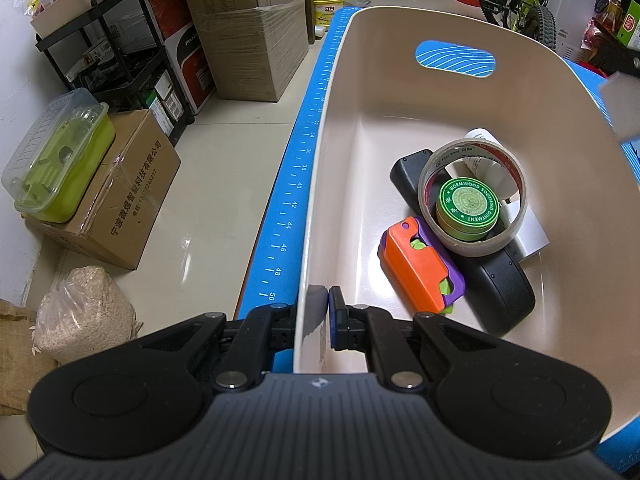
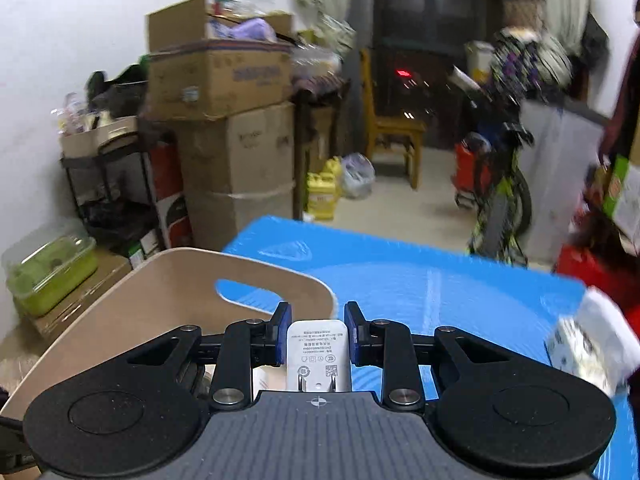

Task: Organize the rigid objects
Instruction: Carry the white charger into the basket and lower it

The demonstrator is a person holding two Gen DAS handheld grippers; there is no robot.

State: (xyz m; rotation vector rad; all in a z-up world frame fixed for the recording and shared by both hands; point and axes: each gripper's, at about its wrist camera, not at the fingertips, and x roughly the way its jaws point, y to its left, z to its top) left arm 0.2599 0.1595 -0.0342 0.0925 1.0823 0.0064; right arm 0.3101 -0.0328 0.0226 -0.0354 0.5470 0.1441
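Clenched on the bin [image 1: 400, 80] rim, left gripper [image 1: 320, 312]; right gripper [image 2: 316, 328] grasps white charger [image 2: 318, 356] between its jaws.

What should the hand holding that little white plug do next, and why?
Probably carry it a little further over the beige bin and lower it before letting go. The right gripper is shut on the white charger near the bin's rim, while the left gripper pinches the near wall, seemingly steadying it. The tape roll and other items already lie inside.
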